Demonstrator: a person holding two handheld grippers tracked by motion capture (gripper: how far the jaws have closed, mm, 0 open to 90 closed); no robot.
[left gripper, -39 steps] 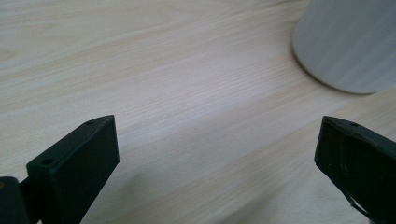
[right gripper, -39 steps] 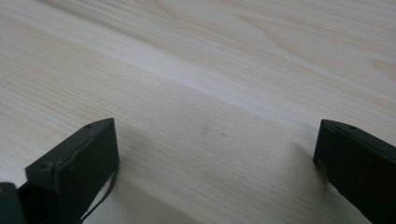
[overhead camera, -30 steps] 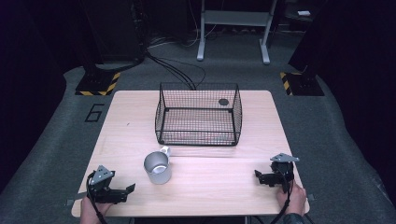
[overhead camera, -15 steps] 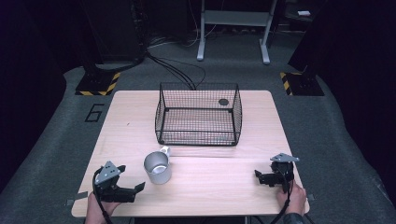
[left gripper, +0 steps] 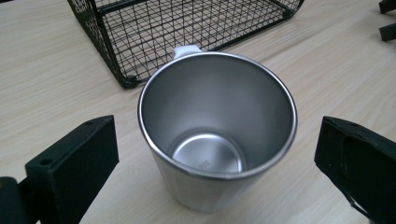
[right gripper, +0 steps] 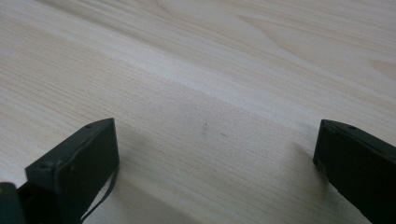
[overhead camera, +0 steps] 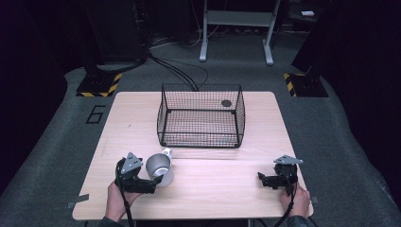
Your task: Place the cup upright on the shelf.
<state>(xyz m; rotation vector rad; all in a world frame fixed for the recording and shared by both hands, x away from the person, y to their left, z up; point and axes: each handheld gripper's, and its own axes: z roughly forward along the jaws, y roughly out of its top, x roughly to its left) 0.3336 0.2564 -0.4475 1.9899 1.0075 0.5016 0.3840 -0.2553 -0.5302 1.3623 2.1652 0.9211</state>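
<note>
Steel mug (left gripper: 217, 130) stands upright, lower left of the high view, on the wooden surface (overhead camera: 222, 179), between the spread jaws of the left tongs (overhead camera: 153, 182); no contact visible. Tiny stamped marking on the mug's inner bottom, unreadable. Wire basket (overhead camera: 201, 120) beyond it. Floor numeral "6" (overhead camera: 96, 114), upper left. Right tongs (overhead camera: 263, 180) spread, lower right, over bare wood.

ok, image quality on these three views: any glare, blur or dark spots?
High view: room dark around the lit table, picture soft, wire basket still readable. Left gripper view: steel cup sharp, soft reflections inside, no blown glare; left claw jaws slightly soft at the edges. Right gripper view: wood grain mostly sharp, right claw throws faint shadows.
</note>
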